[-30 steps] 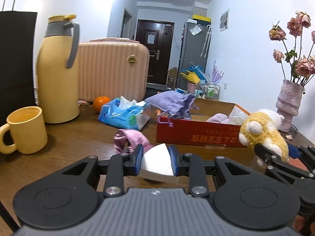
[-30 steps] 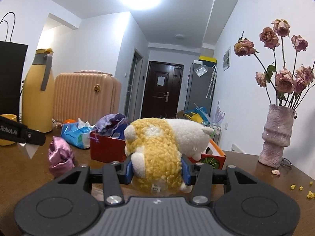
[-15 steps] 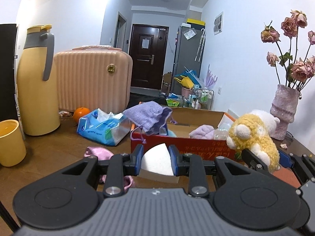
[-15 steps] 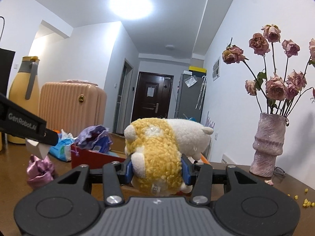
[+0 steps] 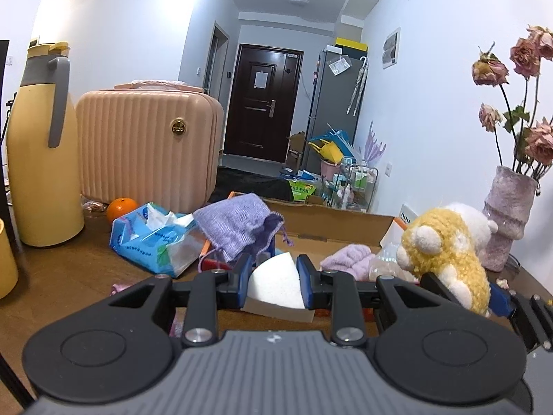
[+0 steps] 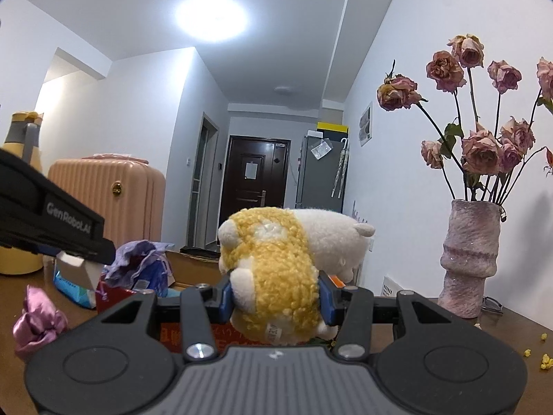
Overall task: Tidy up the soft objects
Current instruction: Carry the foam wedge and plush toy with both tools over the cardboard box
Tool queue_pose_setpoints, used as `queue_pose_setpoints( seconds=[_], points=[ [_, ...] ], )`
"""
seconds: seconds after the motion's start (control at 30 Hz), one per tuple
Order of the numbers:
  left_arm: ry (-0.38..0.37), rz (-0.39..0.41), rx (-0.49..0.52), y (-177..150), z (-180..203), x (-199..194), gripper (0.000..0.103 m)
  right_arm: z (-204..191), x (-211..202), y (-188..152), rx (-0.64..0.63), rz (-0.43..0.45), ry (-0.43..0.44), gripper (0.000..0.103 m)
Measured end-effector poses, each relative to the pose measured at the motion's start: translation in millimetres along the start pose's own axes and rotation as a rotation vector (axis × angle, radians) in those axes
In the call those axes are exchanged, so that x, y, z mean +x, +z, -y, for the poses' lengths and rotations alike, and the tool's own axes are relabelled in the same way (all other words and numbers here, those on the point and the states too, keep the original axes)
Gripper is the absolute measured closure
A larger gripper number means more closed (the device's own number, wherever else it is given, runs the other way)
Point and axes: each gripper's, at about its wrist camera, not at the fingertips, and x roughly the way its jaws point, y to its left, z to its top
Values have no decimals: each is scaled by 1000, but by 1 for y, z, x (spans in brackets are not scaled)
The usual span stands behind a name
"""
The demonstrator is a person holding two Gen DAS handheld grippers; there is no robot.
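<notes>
The left gripper (image 5: 273, 282) is clamped narrow on a white sponge wedge (image 5: 274, 283), and the right gripper (image 6: 274, 299) squeezes a yellow-and-white plush toy (image 6: 276, 273) across its middle. Both loads hang above the near wall of the red cardboard box (image 5: 331, 231), where a pale purple cloth (image 5: 349, 259) already lies and a knitted purple pouch (image 5: 238, 228) droops over the rim. This looks like the carry-to-box step for 2 items at once (a pink satin bundle (image 6: 36, 325) waits on the table (image 5: 58, 276)). Next, each should clear the rim before letting go.
</notes>
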Motion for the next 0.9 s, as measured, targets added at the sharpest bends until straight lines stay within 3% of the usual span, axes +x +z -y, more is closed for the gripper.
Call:
queue_pose_setpoints(
  seconds=[0.9],
  points=[
    [3,39,-85,46,5,85,74,-13,90,9,53,-9,-27,57]
  ],
)
